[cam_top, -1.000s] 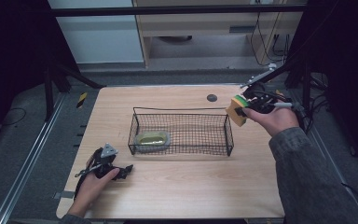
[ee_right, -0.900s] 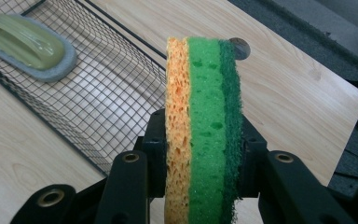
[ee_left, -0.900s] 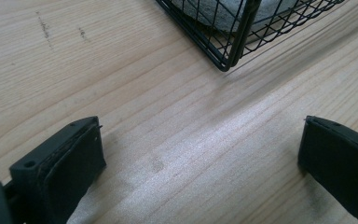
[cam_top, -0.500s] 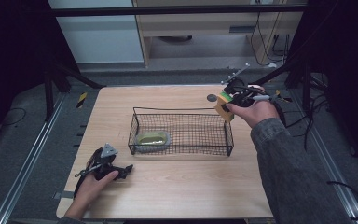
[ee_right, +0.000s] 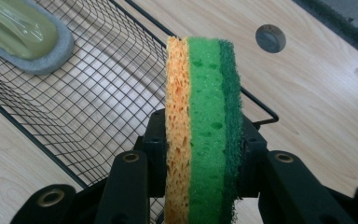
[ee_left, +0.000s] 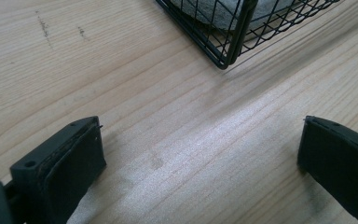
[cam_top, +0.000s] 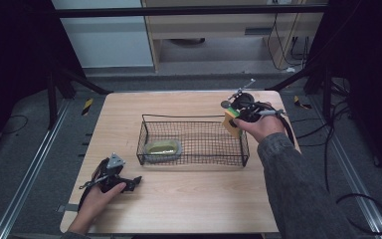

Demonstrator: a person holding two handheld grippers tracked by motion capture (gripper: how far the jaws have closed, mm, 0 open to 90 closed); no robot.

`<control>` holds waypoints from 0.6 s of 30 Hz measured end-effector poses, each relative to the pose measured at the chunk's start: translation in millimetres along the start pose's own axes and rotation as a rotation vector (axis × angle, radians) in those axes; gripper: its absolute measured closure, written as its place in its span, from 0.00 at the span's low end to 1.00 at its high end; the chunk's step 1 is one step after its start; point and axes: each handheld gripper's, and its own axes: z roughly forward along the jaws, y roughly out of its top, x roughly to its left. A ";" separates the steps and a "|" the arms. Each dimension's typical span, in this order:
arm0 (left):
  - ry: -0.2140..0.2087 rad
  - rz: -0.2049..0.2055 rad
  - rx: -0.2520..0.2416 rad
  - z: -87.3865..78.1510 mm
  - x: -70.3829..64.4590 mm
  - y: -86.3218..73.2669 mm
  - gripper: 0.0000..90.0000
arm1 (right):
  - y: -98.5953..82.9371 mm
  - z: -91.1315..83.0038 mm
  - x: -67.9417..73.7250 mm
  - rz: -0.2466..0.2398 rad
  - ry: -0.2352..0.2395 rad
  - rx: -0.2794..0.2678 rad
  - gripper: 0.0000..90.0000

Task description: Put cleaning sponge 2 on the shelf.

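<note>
At seven o'clock on the table (cam_top: pixel 194 199), nearest me, I see my left gripper (cam_top: pixel 129 183) resting low on the wood in the person's left hand (cam_top: pixel 97 199). Its own camera gives what the high view cannot — both black jaws stand wide apart with bare wood grain between them, holding nothing, and one corner of the wire basket (ee_left: pixel 228 44) sits just ahead at twelve o'clock.

Toward the centre stands that one black wire basket (cam_top: pixel 194 127), with a single grey-rimmed oval dish (cam_top: pixel 162 148) of olive-green lying in its nine o'clock end.

Farther off, at about two o'clock, my right gripper (cam_top: pixel 235 119) is held above the basket's right end. From above I can make out only a small yellow-green block at its tip; the right gripper view shows it plainly — one sponge (ee_right: pixel 203 135) in three layers, orange, bright green and dark green, standing on edge and pinched firmly between the jaws, over the basket's rim.

Beyond it, at one o'clock, I count one round dark disc (ee_right: pixel 270 38) set in the tabletop.
</note>
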 end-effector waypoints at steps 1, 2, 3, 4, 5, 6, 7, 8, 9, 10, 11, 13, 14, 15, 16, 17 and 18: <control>0.000 0.000 0.000 0.0 0.0 0.0 0.00 | -1.2 2.6 0.1 0.006 0.003 0.005 0.72; 0.000 0.001 0.000 0.0 0.0 0.0 0.00 | -2.2 4.8 -0.5 0.001 0.005 0.006 0.72; 0.000 0.001 0.000 0.0 0.0 0.0 0.00 | -3.6 8.1 -1.4 0.001 0.013 0.010 0.72; 0.000 0.000 0.000 0.0 0.0 0.0 0.00 | -3.6 8.1 -1.4 0.001 0.013 0.010 0.72; 0.000 0.000 0.000 0.0 0.0 0.0 0.00 | -4.2 9.3 -2.1 0.000 0.014 0.010 0.72; -0.001 0.001 0.000 0.1 0.1 0.0 0.00 | -4.8 10.4 -3.0 0.000 0.018 0.011 0.72; -0.001 0.001 0.000 0.1 0.1 0.1 0.00 | -5.6 11.5 -4.0 -0.006 0.020 0.010 0.72; -0.001 0.001 0.000 0.0 0.2 0.1 0.00 | -6.3 12.2 -3.9 0.000 0.023 0.011 0.72; -0.001 0.001 0.000 0.0 0.2 0.1 0.00 | -7.3 13.1 -4.5 0.001 0.023 0.011 0.72; -0.001 0.001 0.000 0.1 0.2 0.1 0.00 | -8.4 14.1 -5.0 0.004 0.023 0.010 0.72; -0.001 0.001 0.000 0.1 0.2 0.0 0.00 | -9.7 15.0 -6.1 0.001 0.020 0.008 0.72; -0.001 0.001 0.000 0.1 0.2 0.0 0.00 | -12.6 17.3 -7.0 0.010 0.026 0.012 0.72; -0.001 0.001 0.000 0.1 0.2 0.0 0.00 | -14.1 19.0 -7.6 0.010 0.027 0.014 0.72; -0.001 0.001 0.000 0.1 0.2 0.0 0.00 | -15.3 20.4 -8.4 0.011 0.028 0.015 0.72; -0.001 0.002 0.000 0.1 0.2 0.0 0.00 | -16.4 21.9 -8.9 0.016 0.029 0.015 0.72; 0.000 0.001 0.000 0.1 0.1 0.0 0.00 | -17.5 23.6 -9.8 0.012 0.028 0.012 0.72; 0.000 0.002 0.000 0.1 0.1 0.0 0.00 | -18.3 24.8 -10.4 0.017 0.028 0.014 0.72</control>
